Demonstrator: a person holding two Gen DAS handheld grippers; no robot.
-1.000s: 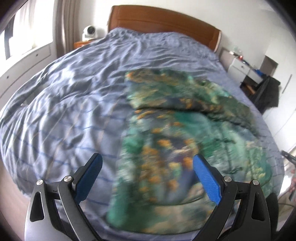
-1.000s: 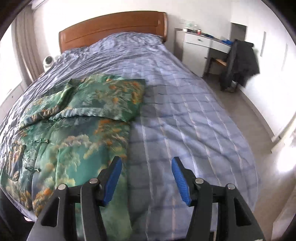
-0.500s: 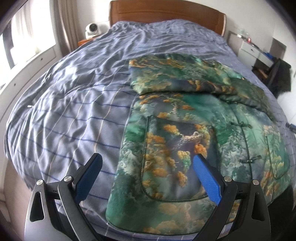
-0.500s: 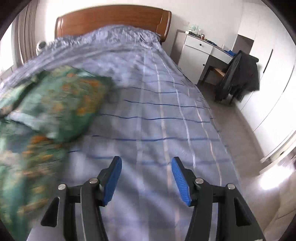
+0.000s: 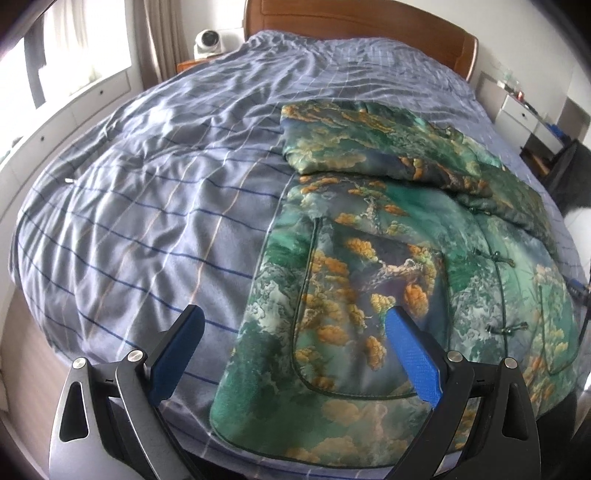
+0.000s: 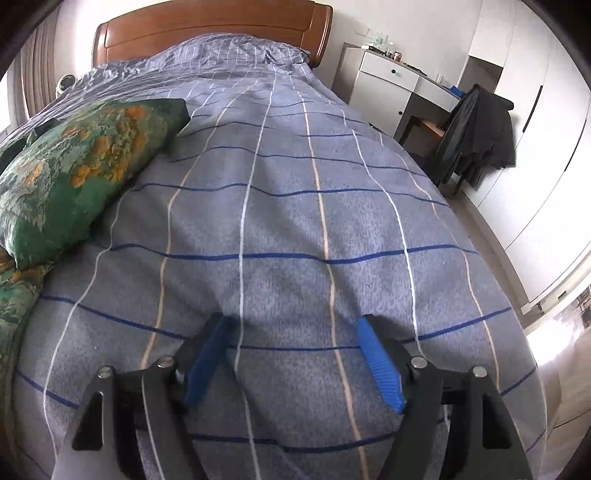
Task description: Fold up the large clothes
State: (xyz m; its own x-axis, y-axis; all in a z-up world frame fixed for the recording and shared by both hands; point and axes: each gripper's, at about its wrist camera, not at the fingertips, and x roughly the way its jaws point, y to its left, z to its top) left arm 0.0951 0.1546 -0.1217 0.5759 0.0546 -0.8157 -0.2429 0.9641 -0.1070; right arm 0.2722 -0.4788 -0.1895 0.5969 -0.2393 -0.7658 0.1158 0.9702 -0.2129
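A large green jacket with an orange and teal landscape print (image 5: 399, 266) lies flat on the bed, front up, with frog buttons and a sleeve folded across its top. My left gripper (image 5: 293, 321) is open and empty, held above the jacket's lower left hem. In the right wrist view only the jacket's folded sleeve (image 6: 77, 162) shows at the left edge. My right gripper (image 6: 293, 334) is open and empty, low over bare bedcover to the right of the jacket.
The bed has a blue-grey checked cover (image 6: 295, 206) and a wooden headboard (image 5: 354, 18). A white desk (image 6: 399, 81) and a chair draped with a dark coat (image 6: 476, 136) stand to the right. A white camera (image 5: 208, 40) sits on the nightstand.
The right gripper has swung right and dropped toward the bedcover, leaving the jacket at the left edge of its view. The left gripper's view has steadied and moved slightly closer to the hem.
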